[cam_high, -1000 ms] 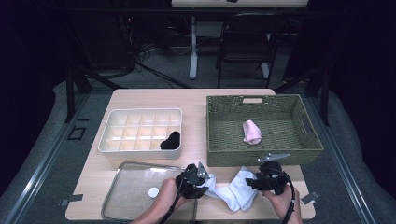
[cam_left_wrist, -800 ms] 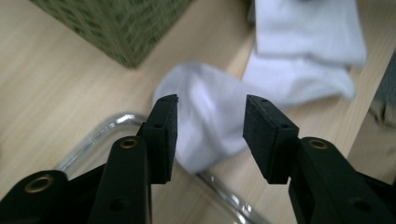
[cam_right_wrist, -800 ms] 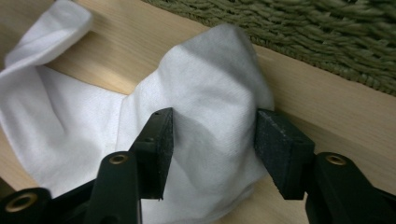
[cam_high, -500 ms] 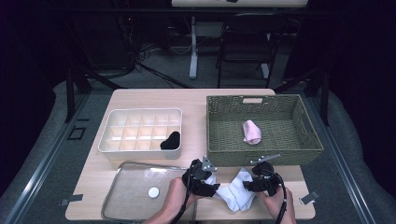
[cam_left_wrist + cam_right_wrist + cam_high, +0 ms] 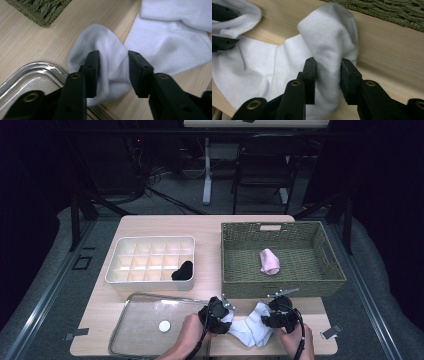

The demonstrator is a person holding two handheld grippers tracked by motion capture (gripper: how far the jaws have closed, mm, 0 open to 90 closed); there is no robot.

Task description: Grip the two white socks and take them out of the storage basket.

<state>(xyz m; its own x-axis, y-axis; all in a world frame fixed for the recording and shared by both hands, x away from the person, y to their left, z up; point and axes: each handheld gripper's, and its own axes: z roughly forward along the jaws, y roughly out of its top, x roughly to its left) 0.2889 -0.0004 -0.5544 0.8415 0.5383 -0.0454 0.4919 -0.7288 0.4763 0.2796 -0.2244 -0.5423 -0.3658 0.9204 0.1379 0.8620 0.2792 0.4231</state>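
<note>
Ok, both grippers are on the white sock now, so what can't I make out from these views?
- White sock, high view: both ends are covered by the left gripper and right gripper.
- Sock, left gripper view: its far part is cut by the top edge.
- Small white disc in the clear tray: too small to identify.
- Black item in the divided box: too dark to identify.

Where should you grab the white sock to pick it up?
Grab the white sock at its two ends, probably from above, one tool on each. It lies flat and floppy on the table, so a pinch at one end would likely leave it dangling. The left tool and right tool each pinch a raised fold of cloth there.
</note>
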